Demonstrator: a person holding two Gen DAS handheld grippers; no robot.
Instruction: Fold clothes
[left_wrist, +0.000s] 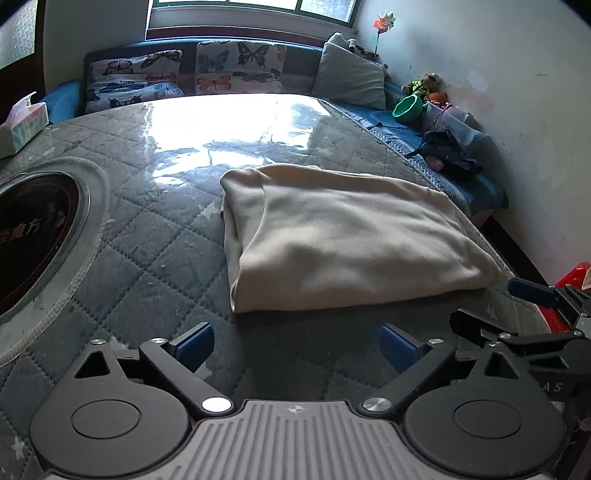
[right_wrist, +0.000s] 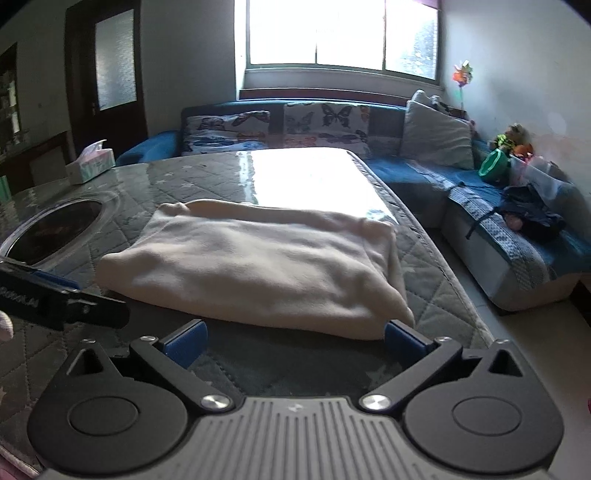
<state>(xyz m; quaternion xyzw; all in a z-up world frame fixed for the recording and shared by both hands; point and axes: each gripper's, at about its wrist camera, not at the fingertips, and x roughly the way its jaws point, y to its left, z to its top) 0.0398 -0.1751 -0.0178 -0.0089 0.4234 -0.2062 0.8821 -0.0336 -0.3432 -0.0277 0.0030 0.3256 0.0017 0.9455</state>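
Left wrist view shows the cream garment (left_wrist: 343, 236) folded at frame center on the table (left_wrist: 155, 236); both the left gripper (left_wrist: 297, 349) and the right gripper (right_wrist: 295, 341) have fingers spread, holding nothing, so this fold looks complete.

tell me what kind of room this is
Most likely a home living room: a blue corner sofa with butterfly cushions under a window, and a quilt-covered table holding a tissue box and a folded cream garment.
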